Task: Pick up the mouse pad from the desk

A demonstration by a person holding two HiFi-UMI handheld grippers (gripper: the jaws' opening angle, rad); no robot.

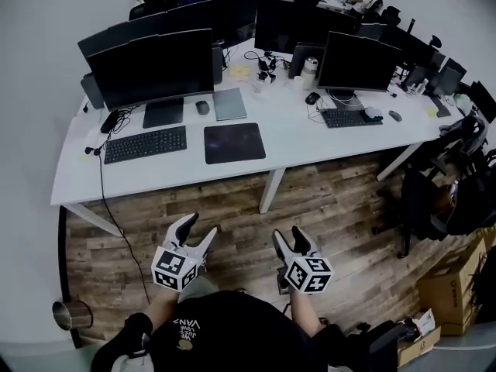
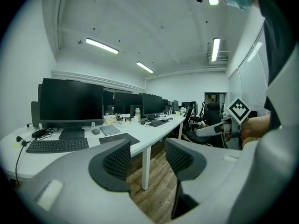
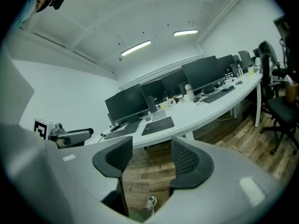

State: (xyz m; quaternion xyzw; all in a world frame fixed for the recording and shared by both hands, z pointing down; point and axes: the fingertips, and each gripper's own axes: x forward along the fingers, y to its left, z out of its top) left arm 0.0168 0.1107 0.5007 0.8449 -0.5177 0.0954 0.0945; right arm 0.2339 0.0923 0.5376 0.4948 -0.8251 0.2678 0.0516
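Observation:
A dark rectangular mouse pad lies flat near the front edge of the long white desk, just right of a black keyboard. It also shows in the left gripper view as the mouse pad and in the right gripper view as the mouse pad. My left gripper and right gripper hover over the wooden floor, well short of the desk. Both stand open with nothing between their jaws. The left gripper and right gripper point toward the desk.
Several monitors line the desk, with a mouse, a grey notebook and a second keyboard. Office chairs and cardboard boxes stand at the right. A metal bin sits at the lower left.

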